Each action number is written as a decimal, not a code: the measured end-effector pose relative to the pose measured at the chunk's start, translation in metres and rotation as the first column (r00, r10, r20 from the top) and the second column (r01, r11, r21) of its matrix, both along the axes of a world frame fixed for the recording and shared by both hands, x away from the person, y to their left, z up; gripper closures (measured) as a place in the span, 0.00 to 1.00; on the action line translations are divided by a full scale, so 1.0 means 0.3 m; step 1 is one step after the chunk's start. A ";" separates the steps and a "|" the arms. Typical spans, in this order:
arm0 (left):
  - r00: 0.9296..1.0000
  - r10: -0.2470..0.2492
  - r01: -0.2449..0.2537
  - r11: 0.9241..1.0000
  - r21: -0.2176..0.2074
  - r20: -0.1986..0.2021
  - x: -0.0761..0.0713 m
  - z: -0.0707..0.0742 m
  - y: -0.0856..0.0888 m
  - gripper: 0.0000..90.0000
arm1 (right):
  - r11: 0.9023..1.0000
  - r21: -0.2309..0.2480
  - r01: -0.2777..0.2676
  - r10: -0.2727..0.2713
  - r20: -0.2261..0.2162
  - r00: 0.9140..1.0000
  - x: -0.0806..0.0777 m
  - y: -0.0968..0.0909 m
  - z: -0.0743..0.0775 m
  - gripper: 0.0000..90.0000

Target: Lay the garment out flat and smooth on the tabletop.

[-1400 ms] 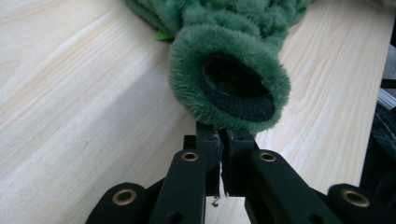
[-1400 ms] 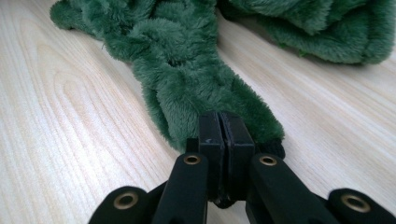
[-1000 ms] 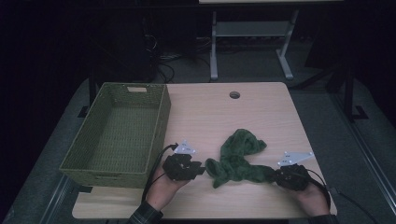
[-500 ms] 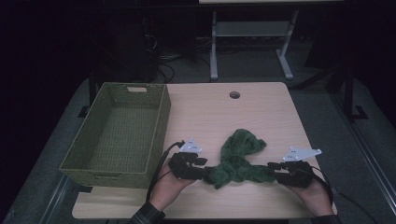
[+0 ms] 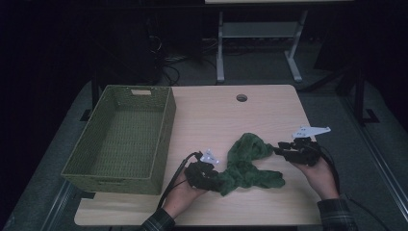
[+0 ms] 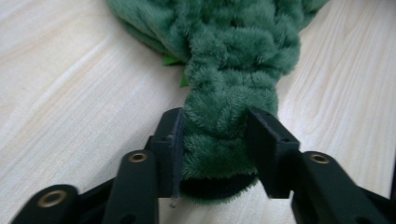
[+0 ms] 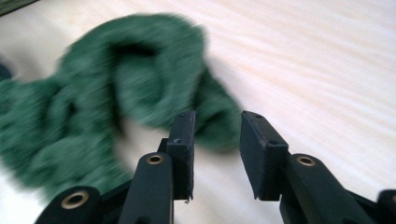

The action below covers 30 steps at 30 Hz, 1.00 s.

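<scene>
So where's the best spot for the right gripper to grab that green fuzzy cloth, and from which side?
Judging by its pose, grip the narrow rolled end of the green cloth that points toward the right gripper, coming in low along the table from the right. That end is slim enough to fit between the open jaws, while the bunched middle looks too bulky. The left gripper already clamps the opposite end.

Wooden table (image 5: 211, 115), green basket (image 5: 120, 139), green plush cloth (image 5: 248, 166)
</scene>
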<state>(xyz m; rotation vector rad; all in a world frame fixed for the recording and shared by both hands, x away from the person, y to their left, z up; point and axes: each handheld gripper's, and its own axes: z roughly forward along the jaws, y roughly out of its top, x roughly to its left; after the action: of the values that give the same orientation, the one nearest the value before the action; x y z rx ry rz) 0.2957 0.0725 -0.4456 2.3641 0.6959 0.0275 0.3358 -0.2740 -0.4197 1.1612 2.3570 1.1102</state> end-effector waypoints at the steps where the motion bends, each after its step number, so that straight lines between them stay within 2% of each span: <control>1: 1.000 0.006 -0.005 1.000 0.004 -0.005 0.000 -0.004 -0.003 0.66 | 1.000 0.002 0.010 -0.010 -0.008 1.000 0.022 -0.004 -0.002 0.74; 5: 1.000 0.000 0.000 1.000 0.015 -0.001 0.002 -0.012 -0.004 0.67 | 0.999 0.016 0.037 -0.036 -0.032 0.999 0.113 -0.007 -0.002 0.75; 10: 1.000 0.006 -0.006 1.000 0.015 -0.004 0.004 -0.020 -0.004 0.67 | 1.000 0.022 0.000 0.001 -0.062 0.998 0.188 0.037 -0.028 0.72; 11: 1.000 0.006 -0.006 1.000 0.014 -0.005 0.004 -0.021 -0.004 0.67 | 1.000 0.005 -0.015 0.016 -0.088 0.996 0.202 0.052 -0.043 0.71; 15: 1.000 -0.003 0.003 1.000 0.024 -0.005 0.005 -0.023 -0.003 0.67 | 0.998 -0.038 -0.050 0.045 -0.130 0.990 0.214 0.093 -0.096 0.69; 18: 1.000 0.002 -0.002 1.000 0.023 -0.002 0.002 -0.023 -0.005 0.67 | 0.995 -0.067 -0.073 0.063 -0.144 0.988 0.207 0.110 -0.129 0.69; 20: 1.000 0.002 -0.002 1.000 0.024 0.000 0.002 -0.023 -0.006 0.67 | 0.992 -0.099 -0.079 0.065 -0.136 0.989 0.202 0.116 -0.136 0.71; 22: 1.000 -0.003 0.003 1.000 0.030 0.001 0.003 -0.023 -0.005 0.68 | 0.989 -0.120 -0.091 0.076 -0.123 0.989 0.197 0.125 -0.136 0.77; 23: 1.000 -0.004 0.004 1.000 0.031 0.003 0.003 -0.024 -0.005 0.68 | 0.985 -0.145 -0.094 0.077 -0.120 0.990 0.196 0.132 -0.139 0.82; 26: 1.000 -0.004 0.004 0.999 0.033 0.005 0.003 -0.024 -0.005 0.68 | 0.984 -0.145 -0.106 0.089 -0.121 0.989 0.193 0.140 -0.142 0.95; 30: 1.000 -0.007 0.007 0.999 0.039 0.008 0.003 -0.025 -0.005 0.68 | 0.987 -0.128 -0.093 0.077 -0.124 0.989 0.197 0.136 -0.136 0.98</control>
<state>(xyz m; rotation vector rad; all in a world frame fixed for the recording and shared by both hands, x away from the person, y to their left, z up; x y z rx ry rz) 0.2967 0.0710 -0.4530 2.4021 0.6886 0.0482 0.3949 -0.2332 -0.4606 1.1173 2.5504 0.9154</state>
